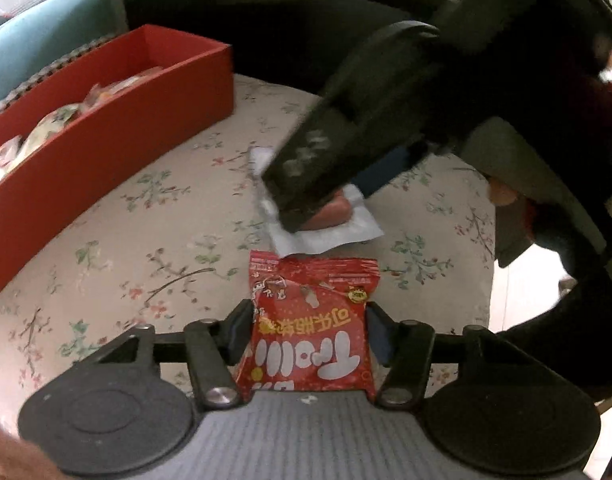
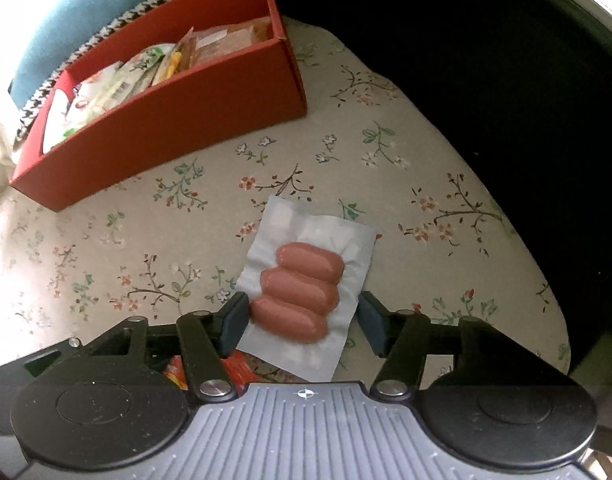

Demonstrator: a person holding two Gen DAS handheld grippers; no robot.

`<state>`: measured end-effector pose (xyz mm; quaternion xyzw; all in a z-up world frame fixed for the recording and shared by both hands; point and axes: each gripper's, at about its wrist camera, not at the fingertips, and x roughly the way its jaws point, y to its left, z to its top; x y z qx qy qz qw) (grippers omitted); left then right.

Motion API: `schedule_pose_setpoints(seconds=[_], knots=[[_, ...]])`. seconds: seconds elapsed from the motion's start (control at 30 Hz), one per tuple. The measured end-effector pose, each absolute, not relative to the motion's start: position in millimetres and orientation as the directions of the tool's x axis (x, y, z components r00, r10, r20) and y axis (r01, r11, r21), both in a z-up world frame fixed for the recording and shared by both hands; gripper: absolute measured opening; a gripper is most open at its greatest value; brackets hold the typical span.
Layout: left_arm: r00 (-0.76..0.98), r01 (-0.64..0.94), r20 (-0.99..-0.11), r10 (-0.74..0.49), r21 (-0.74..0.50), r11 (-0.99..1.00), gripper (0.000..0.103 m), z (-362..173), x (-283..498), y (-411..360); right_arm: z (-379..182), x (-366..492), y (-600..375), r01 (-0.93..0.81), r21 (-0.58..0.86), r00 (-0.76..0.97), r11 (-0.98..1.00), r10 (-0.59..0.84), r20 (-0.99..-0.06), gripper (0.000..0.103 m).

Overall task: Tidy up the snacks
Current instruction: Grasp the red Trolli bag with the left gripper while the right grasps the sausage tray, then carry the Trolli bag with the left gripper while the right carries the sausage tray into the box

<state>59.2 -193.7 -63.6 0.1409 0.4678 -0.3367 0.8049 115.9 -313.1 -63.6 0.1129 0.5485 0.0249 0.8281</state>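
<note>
Snacks on the floral table (image 2: 446,152), two still loose, rest in the red box (image 2: 194,112) at the far left

We see the left hand-held gripper (image 1: 309,330) straddling a red snack packet (image 1: 310,320) with white lettering. Both pads sit right at the packet's side edges; we read that as clamped on it, though the contact line is tight and the packet is not visibly crushed. Packet lies flat on the table, its far end nearly touching the sausage pack

Right hand-held gripper (image 2: 304,320) is over a clear vacuum pack of three sausages (image 2: 302,292). Left pad touches the nearest sausage's end, right pad stands clear of the pack's edge with tablecloth showing in the gap. So jaws are apart, pack between them, not gripped. Pack lies flat, tilted diagonally on the table

In the left wrist view the right hand-held gripper comes in from upper right, motion-blurred, finger (image 1: 306,172) covering most of the sausage pack (image 1: 330,232). A sleeve and part of a hand (image 1: 502,194) show behind it

Red box is open-topped, long, set at an angle, well apart from both loose items. Inside we see several wrapped snacks (image 2: 146,68): white-green packets toward the left end, clear orange-brown ones toward the right. Houndstooth fabric (image 2: 118,26) and a teal cushion (image 2: 86,8) lie behind the box

Corner of the red packet (image 2: 242,372) shows under the right hand-held gripper's left finger in the right wrist view
</note>
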Motion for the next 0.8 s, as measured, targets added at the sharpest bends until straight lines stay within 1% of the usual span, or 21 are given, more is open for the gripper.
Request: schedule_pose_setpoints(seconds=[0.2, 0.43, 0.6, 0.8], knots=[[0.355, 0.624, -0.828, -0.434, -0.136, 0.769, 0.05, -46.6, 67.3, -171.6, -41.6, 118.1, -318.8, 0.084, 0.269, 0.464, 0.959, 0.201, -0.863, 0.065], [0.385, 0.562, -0.801, -0.459, -0.192, 0.805, 0.05, -31.8, 79.1, -145.4, -36.5, 119.2, -321.2, 0.091, 0.326, 0.467, 0.941, 0.248, -0.848, 0.065], [0.407, 0.511, -0.79, -0.459, -0.219, 0.831, 0.05, -27.1, 88.5, -124.5, -28.3, 118.1, -326.1, 0.104, 0.377, 0.494, 0.92, 0.281, -0.823, 0.065], [0.441, 0.471, -0.779, -0.446, -0.222, 0.853, 0.05, -21.3, 95.0, -113.0, -15.1, 118.7, -324.1, 0.089, 0.424, 0.532, 0.901, 0.317, -0.785, 0.065]])
